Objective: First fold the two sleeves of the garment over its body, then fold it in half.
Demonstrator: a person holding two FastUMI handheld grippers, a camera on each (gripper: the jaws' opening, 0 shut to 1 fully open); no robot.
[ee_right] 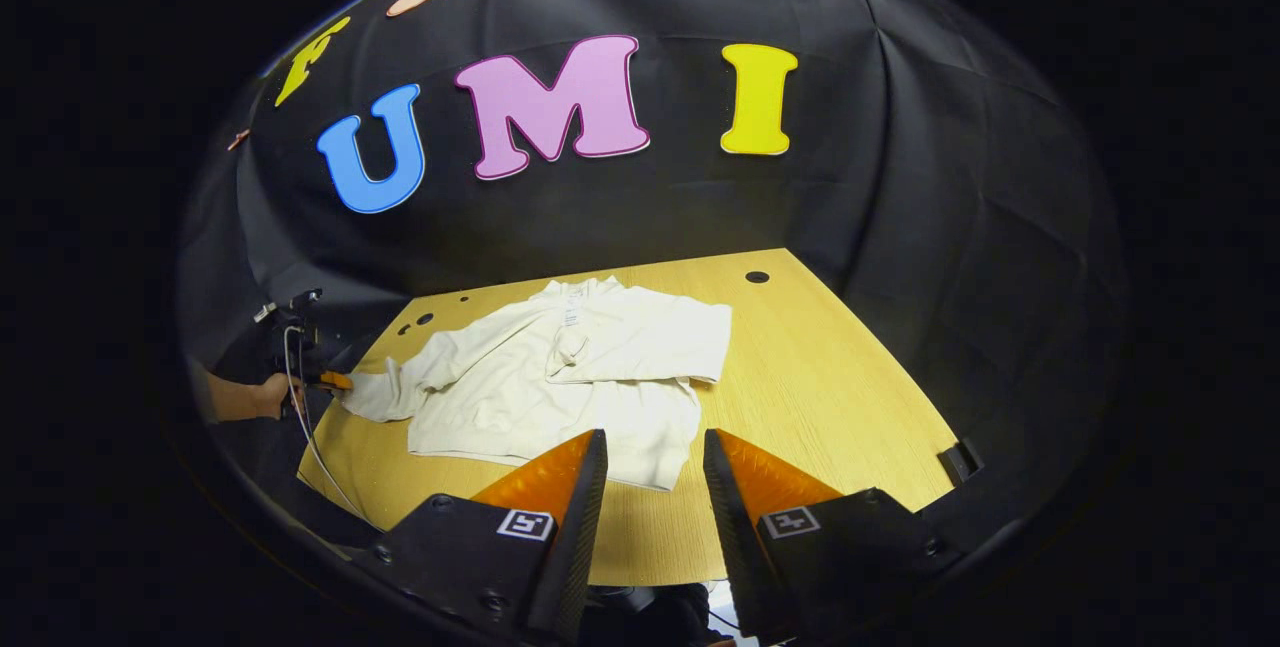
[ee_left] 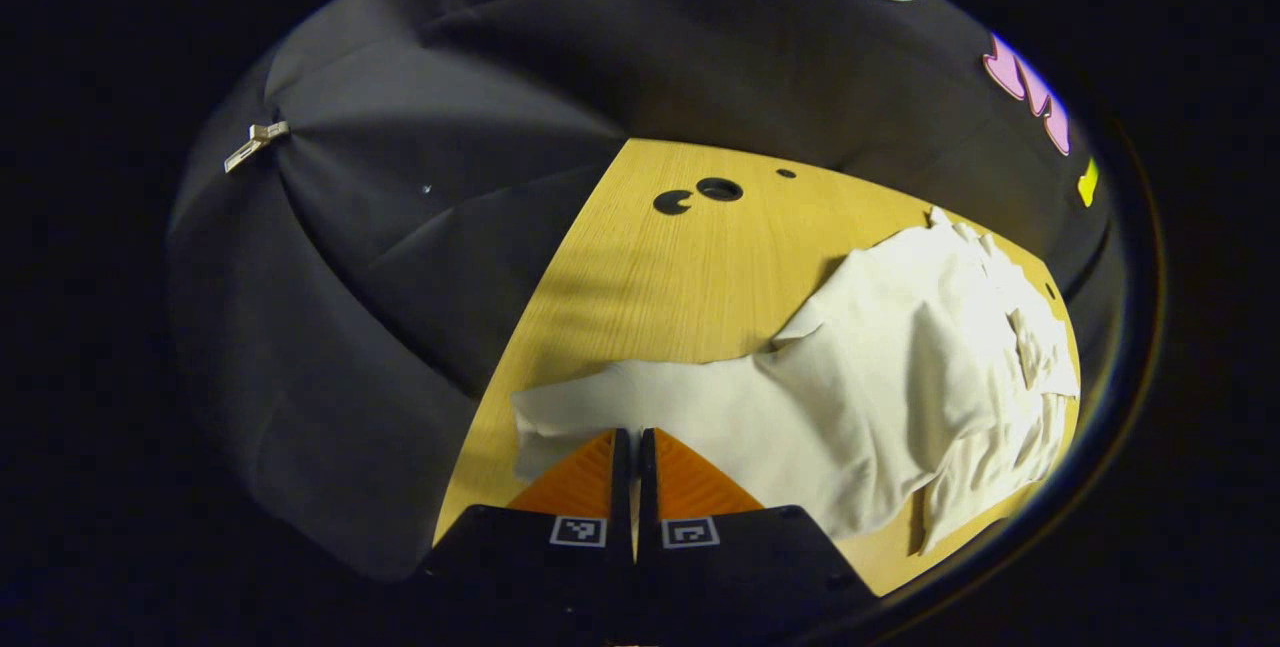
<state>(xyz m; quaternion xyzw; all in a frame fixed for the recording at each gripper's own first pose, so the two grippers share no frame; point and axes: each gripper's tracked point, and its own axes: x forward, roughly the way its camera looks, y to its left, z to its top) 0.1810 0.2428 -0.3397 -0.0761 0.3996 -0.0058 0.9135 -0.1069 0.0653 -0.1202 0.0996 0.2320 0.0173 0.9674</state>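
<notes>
Garment, left gripper view: one cream long-sleeved cotton garment [ee_left: 900, 367] lies on the light wooden table [ee_left: 660, 277], body bunched to the right, one sleeve [ee_left: 640, 407] stretched out flat toward the camera.
Left gripper [ee_left: 635, 442]: fingers pressed together at the cuff end of that sleeve, clenched on the cloth as far as I can judge; the pinch itself sits under the fingertips.
Table holes: three dark round holes [ee_left: 700, 192] near the far edge.
Wall clip: one small pale clip [ee_left: 255, 142] on the black cloth.
Garment, right gripper view: same garment [ee_right: 560, 377] mid-table, collar toward the wall; the sleeve on the right of this view [ee_right: 650, 337] already lies folded over the body, the other sleeve [ee_right: 385, 382] lies out toward the table's left edge.
Right gripper [ee_right: 655, 477]: released, jaws apart, holding nothing, near the hem and above the table.
Left gripper, far off: at the cuff [ee_right: 335, 380], held by a hand [ee_right: 270, 395], cable hanging below.
Count: one garment, two sleeves, two grippers, one hand seen.
Risk: thin grip on the cuff may slip mid-swing, dropping the sleeve short.
Risk: pulling outward instead of lifting may drag the body and undo the folded sleeve.
Risk: with the right gripper not pinning anything, the body may shift.
</notes>
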